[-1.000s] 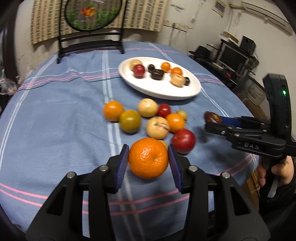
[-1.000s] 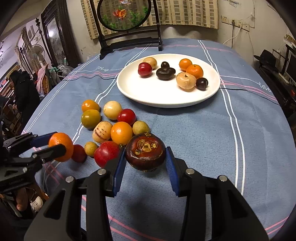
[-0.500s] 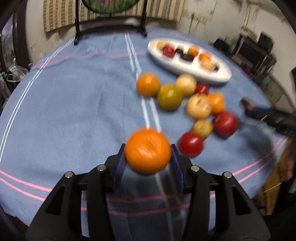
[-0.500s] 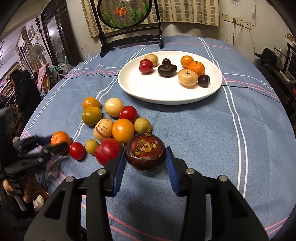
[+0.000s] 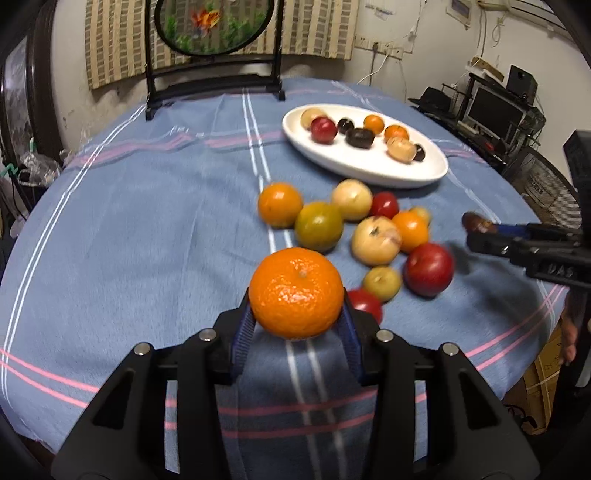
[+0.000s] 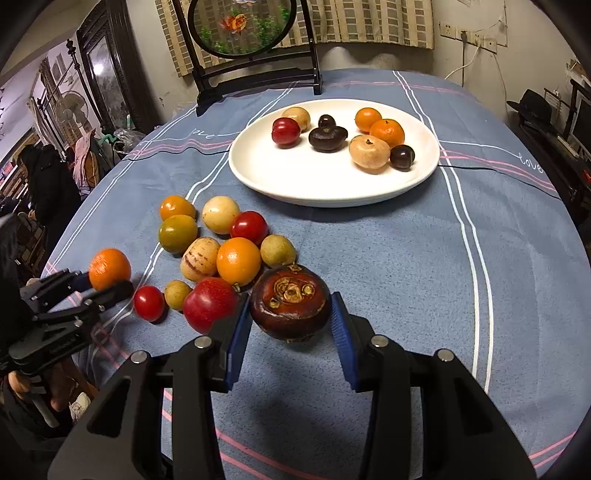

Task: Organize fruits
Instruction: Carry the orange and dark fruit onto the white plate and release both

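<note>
Both claws are pinching fruit above the table. Left claw [image 5: 297, 321] is closing its blue pads on a mandarin [image 5: 296, 292], which sits pressed between them, lifted off the cloth. Right claw [image 6: 291, 325] grips a dark brown-red mangosteen [image 6: 290, 302], its pads tight on either side.

Loose fruit lies in a cluster just beyond the claws: a red apple [image 6: 210, 304], a cherry tomato [image 6: 149, 302], an orange [image 6: 238, 261], a striped pale melon-like fruit [image 6: 200, 259], a greenish tangerine [image 6: 178, 233] and several small yellow-green ones, most touching their neighbours. Farther back stands a white oval plate [image 6: 332, 184] holding about eight fruits, among them two small oranges, a red one, a pale peeled-looking one and three dark ones.

All of it rests on a round table covered by a blue tablecloth [image 6: 406, 266] with white and pink stripes and the word "love" stitched near the edge. At the far rim stands a round embroidered screen [image 6: 242, 27] with a goldfish motif in a black wooden frame. Behind it hangs a checked beige curtain [image 6: 369, 20] on a worn cream wall with sockets and a cable. A monitor [image 5: 496, 110] and speakers crowd shelves on the right side of the room; a carved dark mirror frame [image 6: 107, 74] and a fan stand to the left.
</note>
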